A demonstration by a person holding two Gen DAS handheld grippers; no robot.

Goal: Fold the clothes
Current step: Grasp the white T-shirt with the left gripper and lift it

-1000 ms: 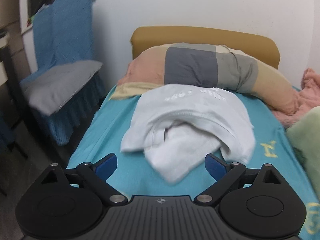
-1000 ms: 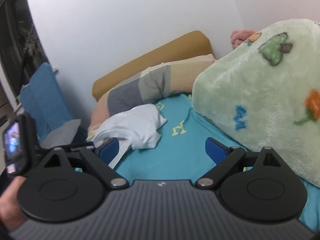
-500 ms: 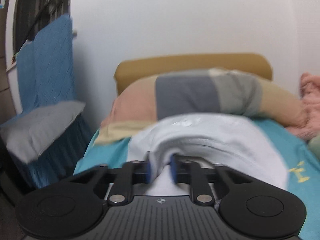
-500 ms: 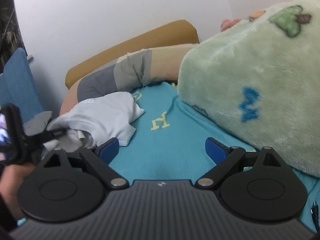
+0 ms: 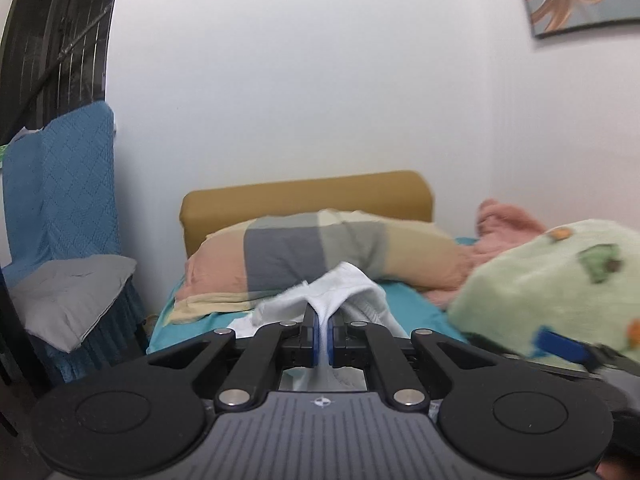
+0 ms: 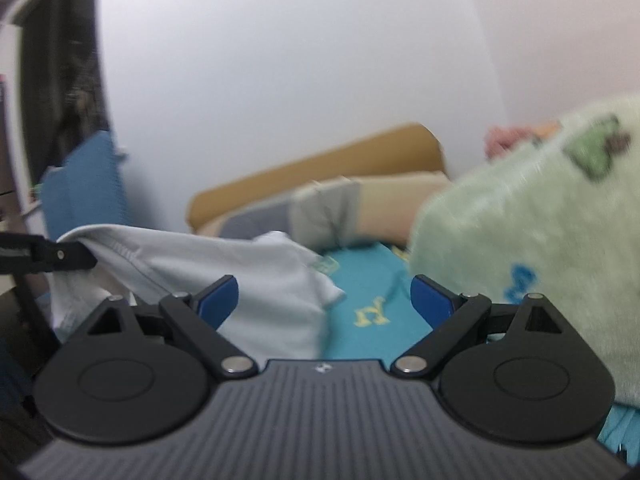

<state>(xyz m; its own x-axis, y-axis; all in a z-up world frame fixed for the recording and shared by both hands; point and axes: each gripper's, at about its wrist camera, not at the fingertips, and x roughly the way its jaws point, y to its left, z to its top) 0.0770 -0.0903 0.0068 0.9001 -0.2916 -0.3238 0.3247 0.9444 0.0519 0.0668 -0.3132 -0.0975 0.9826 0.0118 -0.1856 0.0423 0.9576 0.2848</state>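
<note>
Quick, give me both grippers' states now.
Left gripper: shut on the white shirt.
Right gripper: open, holding nothing.

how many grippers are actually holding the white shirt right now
1. The left gripper is shut on the white cotton shirt, lifting it; the right gripper is open beside it, above the teal bedsheet.

The white garment [image 5: 352, 284] looks like soft matt knit cloth. At three o'clock the green blanket [image 5: 560, 280] is plush and fuzzy. The left gripper [image 5: 321, 338] is matt black plastic with shiny metal pivots and blue pads [image 5: 316, 334].
</note>
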